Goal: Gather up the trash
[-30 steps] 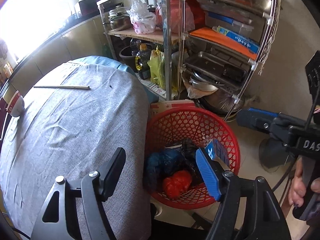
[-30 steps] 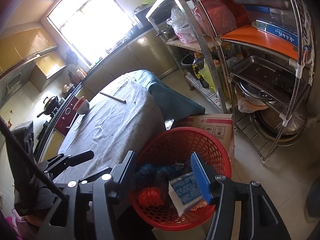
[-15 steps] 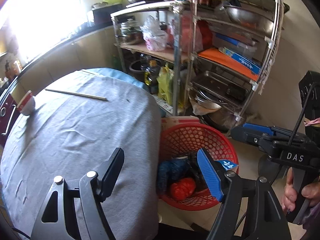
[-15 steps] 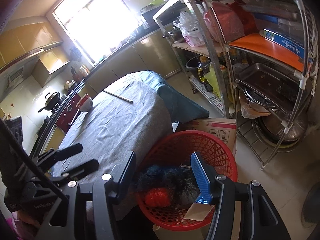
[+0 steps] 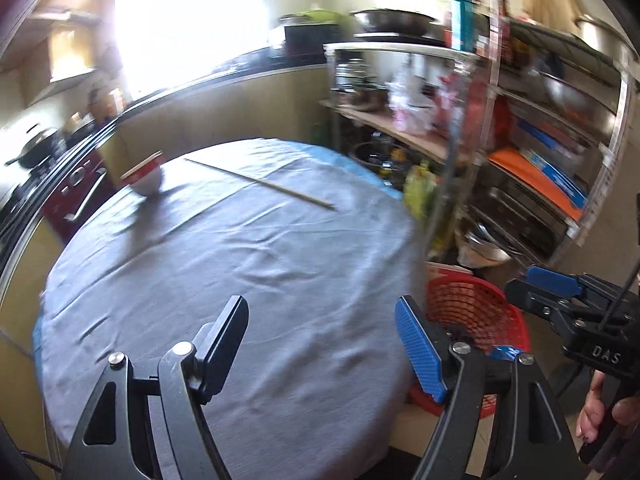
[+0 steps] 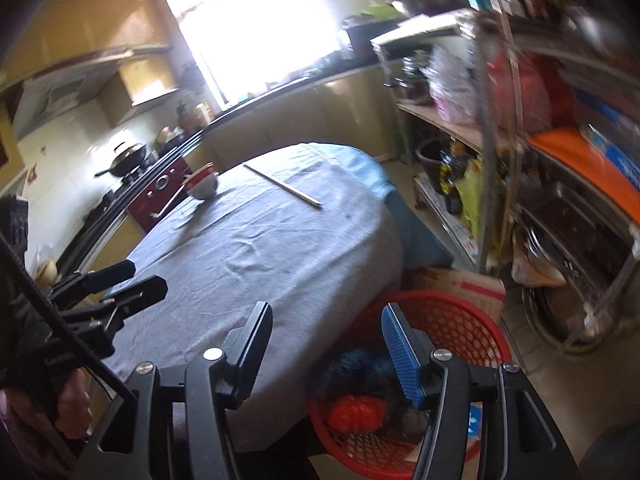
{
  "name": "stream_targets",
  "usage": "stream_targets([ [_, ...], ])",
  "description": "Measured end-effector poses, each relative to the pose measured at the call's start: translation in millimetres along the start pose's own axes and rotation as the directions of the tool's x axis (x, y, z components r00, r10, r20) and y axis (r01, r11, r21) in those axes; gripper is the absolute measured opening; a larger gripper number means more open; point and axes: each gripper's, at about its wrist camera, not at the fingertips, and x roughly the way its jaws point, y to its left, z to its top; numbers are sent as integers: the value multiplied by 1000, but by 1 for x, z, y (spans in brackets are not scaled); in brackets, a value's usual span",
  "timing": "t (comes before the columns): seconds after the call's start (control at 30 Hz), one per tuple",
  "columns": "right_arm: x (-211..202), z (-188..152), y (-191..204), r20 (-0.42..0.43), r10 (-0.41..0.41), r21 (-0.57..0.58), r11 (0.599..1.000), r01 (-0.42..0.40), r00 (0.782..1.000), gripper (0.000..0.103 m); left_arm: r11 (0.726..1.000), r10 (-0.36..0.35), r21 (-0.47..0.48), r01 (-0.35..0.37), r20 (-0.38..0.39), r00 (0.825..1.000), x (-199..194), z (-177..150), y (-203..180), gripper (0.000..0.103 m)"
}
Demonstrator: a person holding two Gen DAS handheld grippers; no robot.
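Trash (image 6: 356, 408) sits in the red basket (image 6: 452, 320), below and just ahead of the right claw (image 6: 326, 354) — jaws apart, empty. The left claw (image 5: 320, 350) likewise gapes over the gray cloth (image 5: 240, 256). Judging by this, collecting looks near done; chopsticks (image 5: 260, 184) and bowl (image 5: 146, 176) far ahead hardly count as trash.

Red mesh basket (image 6: 452, 320), round, upright on floor just beside the grey-clothed bench (image 6: 256, 248). Inside: crumpled blue bag (image 6: 356, 364), red-orange wad (image 6: 356, 410), dark scrap alongside, blue-and-white carton (image 6: 476, 420) lying against the near wall.
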Motion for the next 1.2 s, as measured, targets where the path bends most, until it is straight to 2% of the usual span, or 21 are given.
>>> stream_targets([
  [0.2, 13, 9, 51, 2, 44, -104, 994, -44, 999, 61, 990, 102, -100, -104, -21, 995, -8, -14, 51, 76],
  [0.33, 22, 12, 87, -6, 73, -171, 983, -73, 997, 61, 970, 167, -174, -172, -44, 985, -15, -29, 88, 76],
  [0.5, 36, 13, 131, -23, 99, -231, 968, -101, 995, 61, 930, 228, -278, -241, -80, 970, -23, -52, 133, 76],
  [0.63, 45, 12, 160, -38, 121, -268, 955, -126, 992, 61, 887, 292, -342, -312, -109, 950, -33, -69, 166, 76],
  [0.77, 52, 10, 190, -47, 142, -295, 944, -149, 989, 61, 848, 353, -378, -372, -123, 928, -46, -83, 192, 76],
  [0.93, 57, 5, 220, -61, 170, -299, 937, -181, 984, 61, 818, 402, -397, -417, -127, 907, -61, -95, 208, 76],
  [1.2, 62, -9, 251, -80, 175, -342, 920, -192, 981, 61, 801, 420, -410, -436, -133, 898, -70, -106, 224, 76],
])
